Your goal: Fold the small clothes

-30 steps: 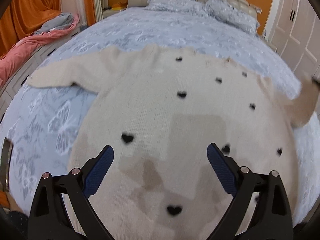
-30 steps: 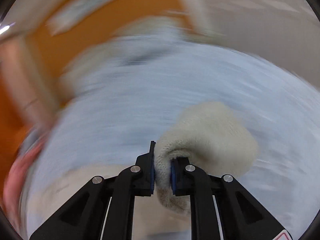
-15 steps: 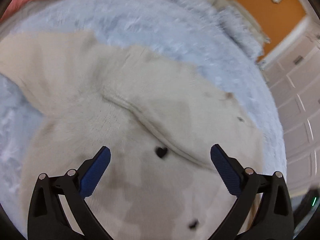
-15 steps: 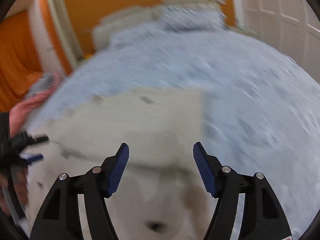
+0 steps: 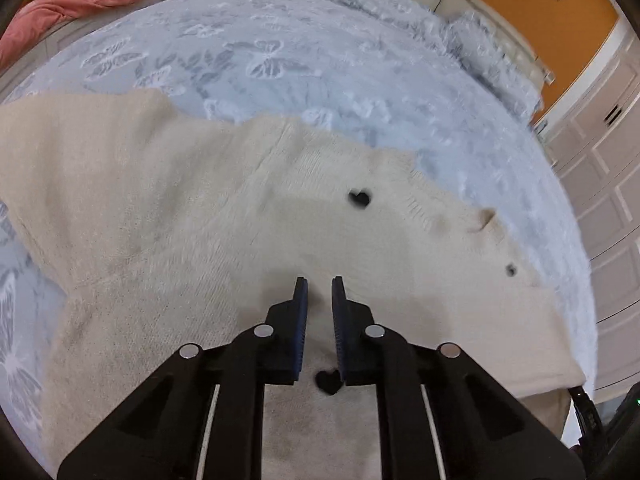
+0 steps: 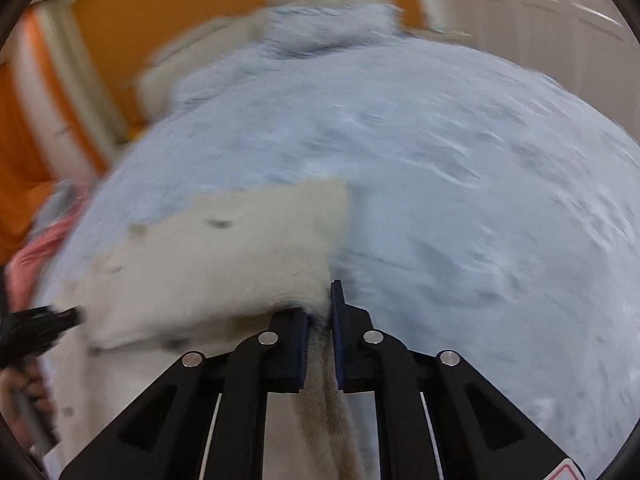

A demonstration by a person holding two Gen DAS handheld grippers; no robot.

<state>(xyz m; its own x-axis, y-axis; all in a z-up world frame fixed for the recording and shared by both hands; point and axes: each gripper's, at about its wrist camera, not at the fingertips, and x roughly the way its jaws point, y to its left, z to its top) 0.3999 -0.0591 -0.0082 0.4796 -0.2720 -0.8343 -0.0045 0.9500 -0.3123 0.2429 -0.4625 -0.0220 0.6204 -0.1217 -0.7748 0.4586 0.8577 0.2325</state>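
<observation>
The cream knitted sweater [image 5: 224,216] carries small black hearts [image 5: 359,198]; the pale blue bedspread [image 5: 304,68] bears white butterfly prints; the black grippers' pads [image 5: 301,320] are dark blue.

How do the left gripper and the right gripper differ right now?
The right gripper is shut on the cream sweater's edge; the left gripper is nearly shut, and its grasp cannot be judged. The left points at the sweater's middle near a black heart, the right at its side by the blue bedspread. Both have black frames.
</observation>
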